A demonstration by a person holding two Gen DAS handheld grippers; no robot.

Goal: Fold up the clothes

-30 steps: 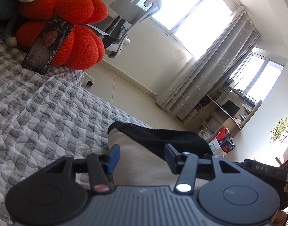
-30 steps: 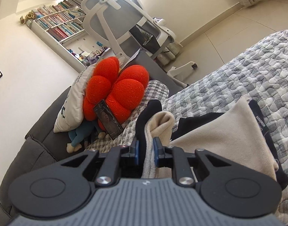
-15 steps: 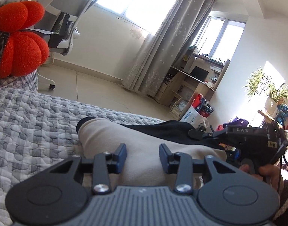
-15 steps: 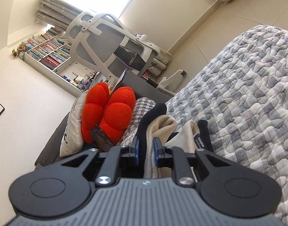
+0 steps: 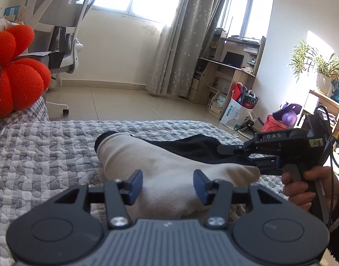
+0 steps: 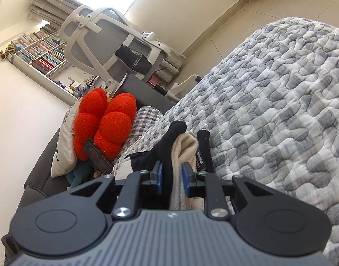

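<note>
A beige garment with a black lining (image 5: 160,161) lies folded on the grey quilted bed (image 5: 47,155). My left gripper (image 5: 167,187) hovers just over its near end. Its jaws are opening and the blue pads stand wide, clear of the cloth. At the right, a hand (image 5: 302,186) holds my right gripper (image 5: 247,155) at the garment's other end. In the right wrist view, a bunch of the garment (image 6: 185,146) runs between the pads of the right gripper (image 6: 171,178). Those jaws are opening and the cloth sits loosely in the gap.
A red puffy cushion (image 5: 16,84) with a phone (image 6: 97,155) leaning on it sits at the head of the bed, beside a white pillow (image 6: 63,150). A white office chair (image 5: 58,22) stands past the bed edge. A desk and bags (image 5: 238,108) stand by the window.
The left gripper rolled level and its pads narrowed, then spread wide. The right gripper carried the garment's end down toward the bed, and its pads have parted from a tight pinch.
</note>
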